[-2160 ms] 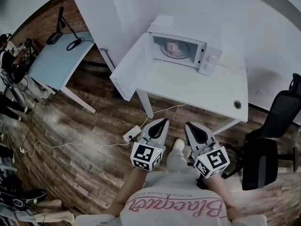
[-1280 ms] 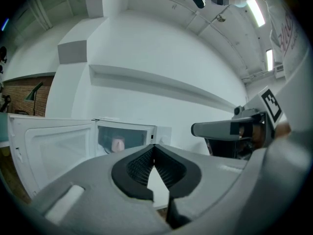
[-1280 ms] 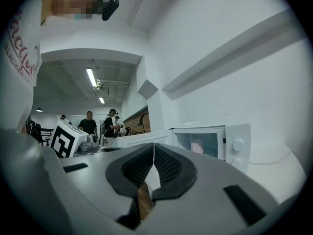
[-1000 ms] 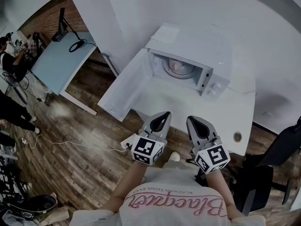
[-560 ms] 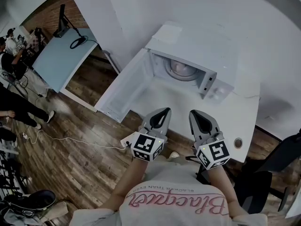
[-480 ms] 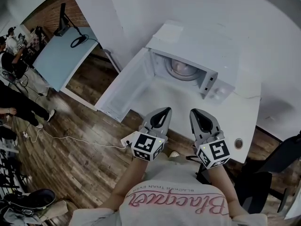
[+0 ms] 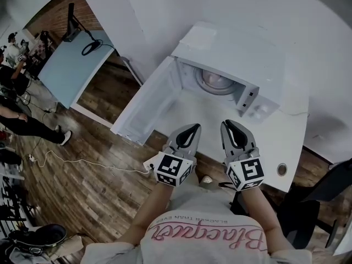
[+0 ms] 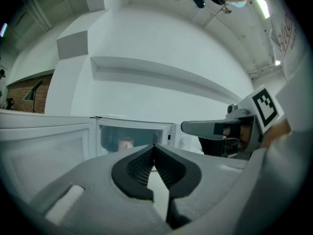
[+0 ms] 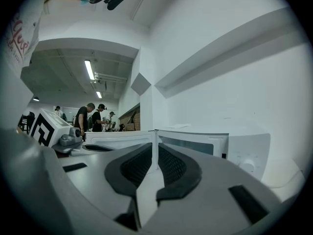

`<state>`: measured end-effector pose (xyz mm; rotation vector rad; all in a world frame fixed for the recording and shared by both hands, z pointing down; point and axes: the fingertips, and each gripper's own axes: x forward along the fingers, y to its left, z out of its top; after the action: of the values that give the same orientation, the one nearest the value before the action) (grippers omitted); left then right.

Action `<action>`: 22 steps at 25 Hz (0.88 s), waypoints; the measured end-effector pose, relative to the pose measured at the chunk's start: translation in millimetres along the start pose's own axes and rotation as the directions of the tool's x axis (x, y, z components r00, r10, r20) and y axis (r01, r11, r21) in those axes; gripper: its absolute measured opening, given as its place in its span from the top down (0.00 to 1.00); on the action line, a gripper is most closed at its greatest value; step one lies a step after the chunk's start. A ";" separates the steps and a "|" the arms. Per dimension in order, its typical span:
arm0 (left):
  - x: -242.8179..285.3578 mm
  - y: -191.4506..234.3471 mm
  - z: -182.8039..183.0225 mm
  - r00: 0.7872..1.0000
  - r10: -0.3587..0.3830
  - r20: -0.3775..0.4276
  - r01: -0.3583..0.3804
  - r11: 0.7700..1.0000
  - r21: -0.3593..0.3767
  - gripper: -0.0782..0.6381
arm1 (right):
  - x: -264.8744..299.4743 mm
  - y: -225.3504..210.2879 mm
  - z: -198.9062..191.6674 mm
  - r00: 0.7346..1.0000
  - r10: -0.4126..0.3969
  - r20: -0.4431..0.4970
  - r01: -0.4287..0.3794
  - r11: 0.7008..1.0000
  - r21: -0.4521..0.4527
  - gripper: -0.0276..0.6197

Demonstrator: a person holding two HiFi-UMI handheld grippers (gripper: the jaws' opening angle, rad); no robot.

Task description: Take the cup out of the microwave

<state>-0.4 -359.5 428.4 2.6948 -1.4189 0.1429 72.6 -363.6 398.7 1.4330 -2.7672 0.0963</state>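
A white microwave (image 7: 231, 54) stands on a white table (image 7: 286, 142) with its door (image 7: 146, 109) swung wide open to the left. Inside it, on the turntable, sits a pale pink cup (image 7: 212, 80), which the left gripper view shows small and far off as the cup (image 8: 125, 143). My left gripper (image 7: 194, 127) and right gripper (image 7: 227, 123) hover side by side over the table's front edge, well short of the microwave. Both are shut and hold nothing: left gripper (image 8: 154, 147), right gripper (image 9: 156, 153).
A light blue table (image 7: 71, 65) stands at the far left, with people (image 7: 22, 120) beside it. A white cable (image 7: 82, 166) runs over the wooden floor. A dark chair (image 7: 330, 186) is at the right. The white table has a round grommet hole (image 7: 282, 169).
The person has stepped up to the table, so the microwave now looks closer. Both grippers have moved forward over the table's front edge and stayed shut.
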 end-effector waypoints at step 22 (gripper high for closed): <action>83.6 102.4 -7.4 0.993 -0.120 -0.023 0.120 0.993 -0.002 0.88 | 150.0 -56.4 -54.1 0.967 -0.213 -0.143 0.217 0.976 0.013 0.81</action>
<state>-38.1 -484.6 450.1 2.7590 -1.2467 0.1639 31.7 -514.8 462.6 1.6533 -2.4926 0.2238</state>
